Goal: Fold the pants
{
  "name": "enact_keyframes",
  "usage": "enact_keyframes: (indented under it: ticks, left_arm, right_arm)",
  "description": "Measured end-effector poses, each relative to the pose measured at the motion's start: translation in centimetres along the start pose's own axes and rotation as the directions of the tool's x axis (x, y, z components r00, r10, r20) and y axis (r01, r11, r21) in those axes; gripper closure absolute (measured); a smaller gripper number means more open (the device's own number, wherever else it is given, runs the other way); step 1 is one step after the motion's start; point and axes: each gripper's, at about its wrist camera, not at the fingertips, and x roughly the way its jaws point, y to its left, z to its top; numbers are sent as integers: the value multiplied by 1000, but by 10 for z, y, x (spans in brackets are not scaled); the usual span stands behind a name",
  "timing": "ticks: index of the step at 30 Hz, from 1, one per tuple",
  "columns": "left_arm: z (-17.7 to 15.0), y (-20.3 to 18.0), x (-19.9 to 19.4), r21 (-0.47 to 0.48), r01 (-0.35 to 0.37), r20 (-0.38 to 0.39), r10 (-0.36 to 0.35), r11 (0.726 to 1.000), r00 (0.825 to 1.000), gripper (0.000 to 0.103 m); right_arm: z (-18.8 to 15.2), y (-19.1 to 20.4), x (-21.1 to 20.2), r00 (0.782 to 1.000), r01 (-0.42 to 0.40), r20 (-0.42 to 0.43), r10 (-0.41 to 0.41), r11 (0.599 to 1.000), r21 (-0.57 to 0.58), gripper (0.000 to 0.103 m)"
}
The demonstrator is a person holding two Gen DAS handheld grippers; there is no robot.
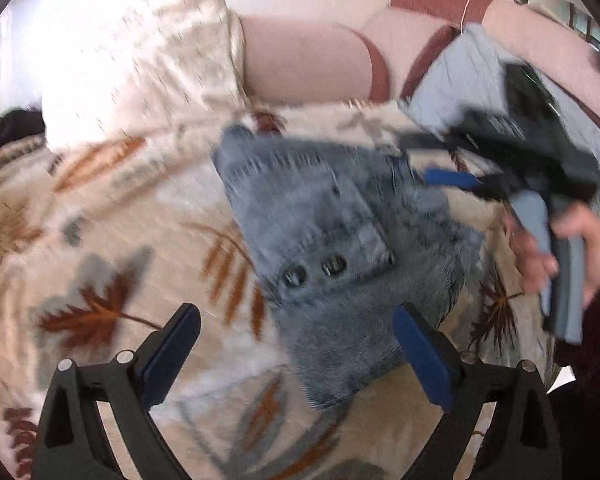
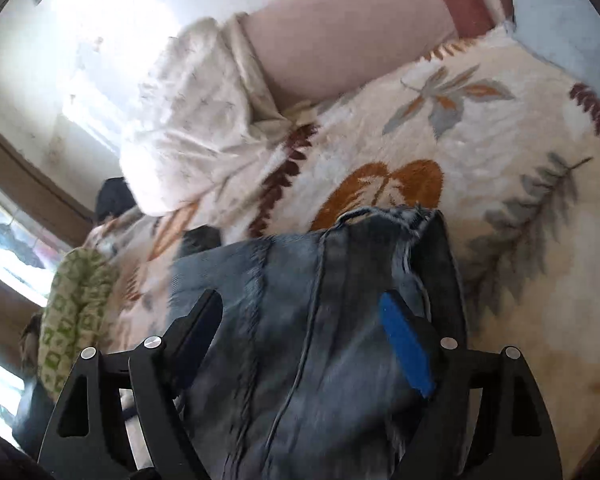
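— Fleecy leaf-print blanket (image 1: 100,240) covers the bed, a pale pillow (image 1: 140,68) lies at its far left, a pink headboard (image 1: 304,64) stands behind. Where are the pants?

— Jeans (image 1: 332,248) lie bunched mid-blanket, back pocket up, two metal buttons showing. My left gripper (image 1: 300,344) hovers just above the near end, jaws wide apart, nothing between them.

— And the other one?

— From the left camera my right gripper (image 1: 448,160) reaches in at the far right edge of the denim, my hand (image 1: 556,252) on its handle. Motion blur keeps me from reading its jaws there. Its own camera shows the right gripper (image 2: 304,320) spread wide, with denim (image 2: 308,320) filling the gap between the fingers, the raw frayed edge just ahead; whether the cloth is pinched, I can't tell.

— How will it handle?

— Heavyish, I'd judge. Washed denim is thick and limp, though stiffer along seams and waistband. It won't slip much; the fleece under it may drag and carry wrinkles along.

— Where would you grab?

— At doubled edges: waistband corner or a hem, where the layers are thick enough for the pads to bite, rather than the flat middle.
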Motion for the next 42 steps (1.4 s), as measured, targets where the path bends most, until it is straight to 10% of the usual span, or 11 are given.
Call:
enact_keyframes:
  ticks: [15, 42]
  left_arm:
    - [5, 12, -25, -21, -162, 90, 163, 987, 982, 4]
    - [-4, 3, 46, 3, -135, -22, 135, 991, 991, 0]
  right_arm:
    - [-91, 49, -50, 982, 189, 76, -176, 955, -229, 22]
    - [-88, 12, -3, 976, 214, 18, -217, 946, -242, 16]
